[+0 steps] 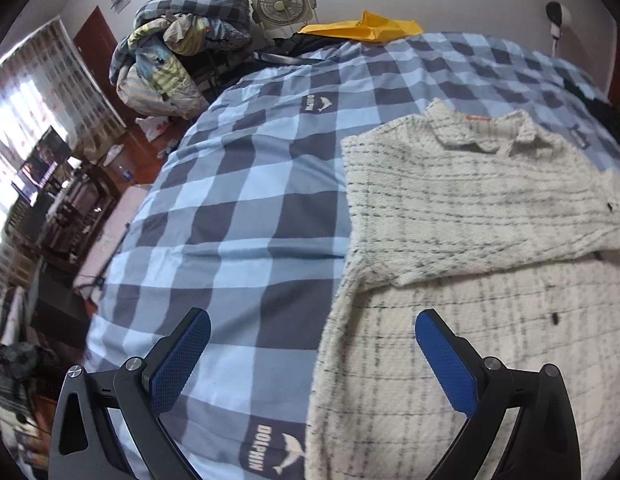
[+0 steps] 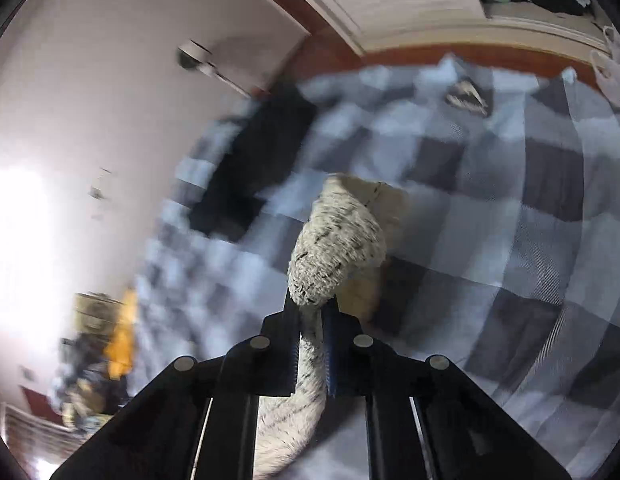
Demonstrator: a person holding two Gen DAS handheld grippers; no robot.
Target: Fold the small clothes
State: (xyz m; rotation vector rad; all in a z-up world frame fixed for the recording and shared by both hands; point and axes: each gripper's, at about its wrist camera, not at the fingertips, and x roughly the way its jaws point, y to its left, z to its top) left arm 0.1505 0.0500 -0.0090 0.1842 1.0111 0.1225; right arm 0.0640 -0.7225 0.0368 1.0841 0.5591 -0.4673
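Observation:
A cream fuzzy shirt with thin dark stripes (image 1: 469,216) lies on the blue checked bedspread (image 1: 238,200), collar at the far end, one sleeve folded across its body. My left gripper (image 1: 311,334) is open and empty, hovering over the shirt's left edge near its lower part. My right gripper (image 2: 311,312) is shut on a bunched part of the same cream fabric (image 2: 337,244) and holds it lifted above the bedspread (image 2: 509,240). The right wrist view is blurred by motion.
A pile of bedding and clothes (image 1: 178,48) sits at the far left corner of the bed, beside a box fan (image 1: 282,2) and a yellow cloth (image 1: 365,26). A dark garment (image 2: 254,168) lies on the bed. Furniture and a screen (image 1: 38,168) stand left of the bed.

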